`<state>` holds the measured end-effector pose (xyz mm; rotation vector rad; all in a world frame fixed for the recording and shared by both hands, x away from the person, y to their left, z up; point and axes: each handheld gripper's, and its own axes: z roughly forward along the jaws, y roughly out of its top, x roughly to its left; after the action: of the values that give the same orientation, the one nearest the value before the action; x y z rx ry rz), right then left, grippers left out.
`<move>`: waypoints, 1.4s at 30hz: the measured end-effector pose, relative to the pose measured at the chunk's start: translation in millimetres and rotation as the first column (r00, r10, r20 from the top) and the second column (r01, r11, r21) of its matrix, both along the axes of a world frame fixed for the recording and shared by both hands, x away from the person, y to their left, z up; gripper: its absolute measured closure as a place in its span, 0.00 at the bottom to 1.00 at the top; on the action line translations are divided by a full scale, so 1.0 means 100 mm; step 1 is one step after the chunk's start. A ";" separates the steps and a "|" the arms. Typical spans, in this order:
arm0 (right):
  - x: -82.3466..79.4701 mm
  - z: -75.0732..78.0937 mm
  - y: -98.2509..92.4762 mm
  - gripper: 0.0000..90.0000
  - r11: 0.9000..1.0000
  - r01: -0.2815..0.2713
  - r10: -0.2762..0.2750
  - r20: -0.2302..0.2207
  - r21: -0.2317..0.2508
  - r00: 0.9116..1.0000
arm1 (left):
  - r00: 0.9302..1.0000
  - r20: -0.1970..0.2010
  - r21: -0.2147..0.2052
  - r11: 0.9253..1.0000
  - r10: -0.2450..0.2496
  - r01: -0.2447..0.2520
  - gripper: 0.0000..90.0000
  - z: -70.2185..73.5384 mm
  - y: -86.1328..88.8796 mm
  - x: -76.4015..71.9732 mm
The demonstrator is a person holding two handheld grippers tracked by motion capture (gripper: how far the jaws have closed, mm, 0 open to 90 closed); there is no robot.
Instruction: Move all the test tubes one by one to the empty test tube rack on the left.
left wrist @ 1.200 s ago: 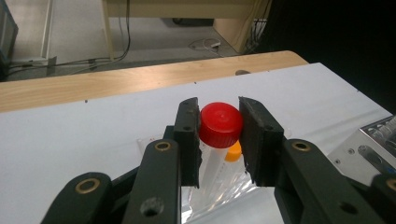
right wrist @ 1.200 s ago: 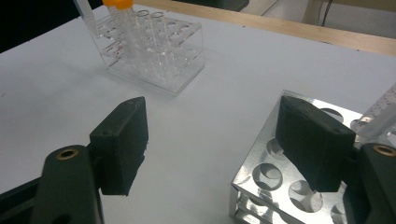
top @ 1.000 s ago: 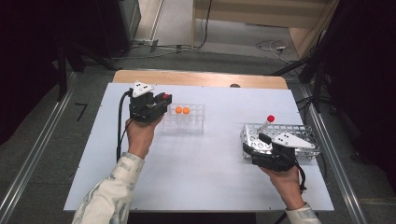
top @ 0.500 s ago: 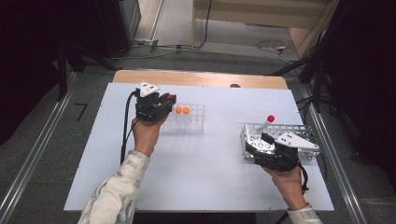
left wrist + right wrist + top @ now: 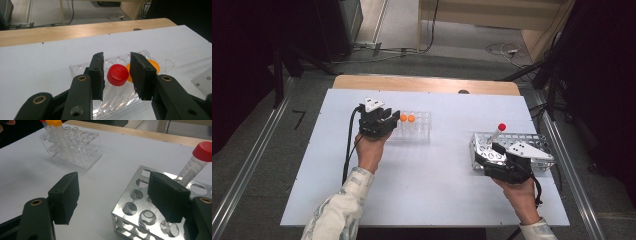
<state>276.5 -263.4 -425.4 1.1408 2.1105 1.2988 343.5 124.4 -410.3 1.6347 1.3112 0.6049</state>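
hovering left gripper [image 5: 117,75], jaws just loosened around red-capped tube [image 5: 117,75] in clear rack [image 5: 75,68].

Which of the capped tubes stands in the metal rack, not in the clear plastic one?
The red-capped tube leaning alone in the metal rack by the right claw; the other tubes stand in the clear rack.

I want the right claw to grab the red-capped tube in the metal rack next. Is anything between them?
Nothing visible. The tube stands tilted in the rack just beyond the open right claw, with bare rack holes between.
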 end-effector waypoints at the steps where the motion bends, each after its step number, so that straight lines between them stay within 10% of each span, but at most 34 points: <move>1: 0.00 0.00 0.00 0.27 1.000 0.000 0.000 -0.001 0.001 1.000 | 1.000 0.001 0.000 1.000 0.002 -0.002 0.71 0.00 0.00 0.00; 16: 0.11 -0.05 -0.16 0.27 0.993 0.115 -0.114 0.018 -0.012 0.993 | 1.000 -0.001 -0.002 1.000 -0.008 0.008 0.25 0.08 -0.01 -0.16; 33: 0.62 -0.19 -0.20 0.56 0.957 0.288 -0.288 -0.013 -0.023 0.958 | 0.998 0.014 -0.013 0.998 -0.062 0.062 0.25 0.06 -0.11 -0.30; 42: 0.68 -0.22 -0.18 0.79 0.952 0.302 -0.303 -0.009 -0.048 0.953 | 0.997 0.010 -0.012 0.997 -0.070 0.071 0.25 0.06 -0.14 -0.31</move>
<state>344.7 -281.7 -447.4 1.3942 1.8733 1.0956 312.9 109.9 -404.3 1.6589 1.2424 0.5610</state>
